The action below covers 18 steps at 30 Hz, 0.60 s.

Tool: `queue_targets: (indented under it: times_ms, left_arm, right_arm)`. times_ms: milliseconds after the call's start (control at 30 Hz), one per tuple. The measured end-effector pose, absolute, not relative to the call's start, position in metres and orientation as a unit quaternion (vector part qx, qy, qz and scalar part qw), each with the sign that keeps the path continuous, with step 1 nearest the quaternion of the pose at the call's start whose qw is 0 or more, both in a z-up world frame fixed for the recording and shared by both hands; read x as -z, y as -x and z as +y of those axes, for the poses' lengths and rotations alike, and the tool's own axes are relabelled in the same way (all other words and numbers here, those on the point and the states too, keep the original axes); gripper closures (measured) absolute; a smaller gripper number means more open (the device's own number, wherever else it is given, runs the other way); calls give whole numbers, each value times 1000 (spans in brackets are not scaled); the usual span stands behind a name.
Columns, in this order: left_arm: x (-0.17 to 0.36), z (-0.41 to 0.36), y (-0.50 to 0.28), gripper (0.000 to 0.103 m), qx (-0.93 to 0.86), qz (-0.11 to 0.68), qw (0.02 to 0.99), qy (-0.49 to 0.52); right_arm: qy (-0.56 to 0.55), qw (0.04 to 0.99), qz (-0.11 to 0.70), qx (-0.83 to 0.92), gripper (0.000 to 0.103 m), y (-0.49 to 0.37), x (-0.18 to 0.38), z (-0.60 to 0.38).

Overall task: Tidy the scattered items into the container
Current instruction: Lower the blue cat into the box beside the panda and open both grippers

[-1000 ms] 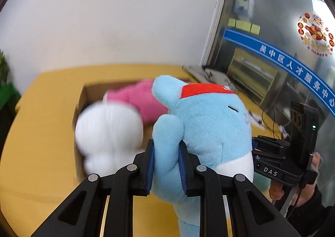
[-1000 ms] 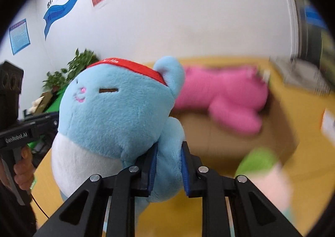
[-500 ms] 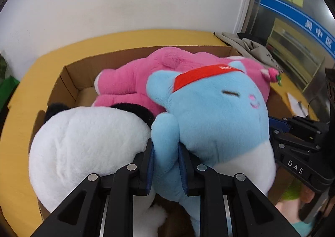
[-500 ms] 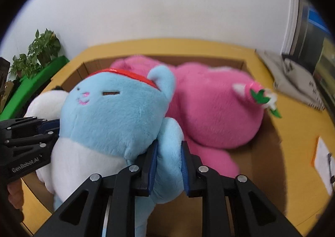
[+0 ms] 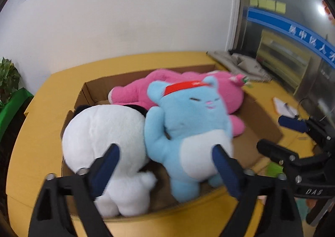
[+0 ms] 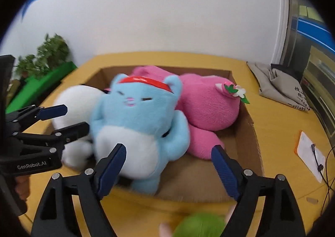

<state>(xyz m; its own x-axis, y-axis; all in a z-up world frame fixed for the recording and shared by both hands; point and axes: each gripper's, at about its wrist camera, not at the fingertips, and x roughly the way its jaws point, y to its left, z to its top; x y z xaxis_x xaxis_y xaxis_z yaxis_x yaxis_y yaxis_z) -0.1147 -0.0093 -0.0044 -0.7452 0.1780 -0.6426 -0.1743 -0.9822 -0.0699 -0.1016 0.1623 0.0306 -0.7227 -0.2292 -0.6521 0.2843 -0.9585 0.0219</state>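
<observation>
A blue plush cat (image 5: pixel 188 124) with a red headband lies in the cardboard box (image 5: pixel 263 119), leaning on a white plush (image 5: pixel 104 132) and a pink plush (image 5: pixel 134 94). My left gripper (image 5: pixel 165 153) hangs just before it with its jaws opening wide, and its pads (image 5: pixel 222 163) touch nothing. My right gripper (image 6: pixel 169 150) is likewise opening in front of the blue cat (image 6: pixel 136 115), free of it. Each gripper shows in the other's view, the right (image 5: pixel 272 132) and the left (image 6: pixel 74 117). A green and pink plush (image 6: pixel 199 226) lies on the table below the box (image 6: pixel 247 132).
The box sits on a yellow table (image 5: pixel 41 132) against a white wall. A grey folded bag (image 6: pixel 278 84) and a notepad with a cable (image 6: pixel 309 153) lie to the right. A green plant (image 6: pixel 48 53) stands at the left. A hand holds each gripper.
Both grippers were shut on the blue cat's arms and have let go and opened wide. The cat has come down into the box beside the white plush, and both grippers have drawn back.
</observation>
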Motion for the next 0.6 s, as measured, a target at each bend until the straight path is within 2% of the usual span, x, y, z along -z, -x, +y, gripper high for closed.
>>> queue_targets:
  times_ms: [267,467,600]
  left_arm:
    - [-27,12,34,0,-947,-5,125,297]
    - [-42,4,7,0,-953,-29,113,281]
    - [-46,6,-3,0,-954,-16,107,279]
  right_arm:
    - [-296,102,67,947,19,24,-63,167]
    - [-281,93,70,953,19,0,-72,180]
    - [-272,93,64,955,19,-14,-79,182]
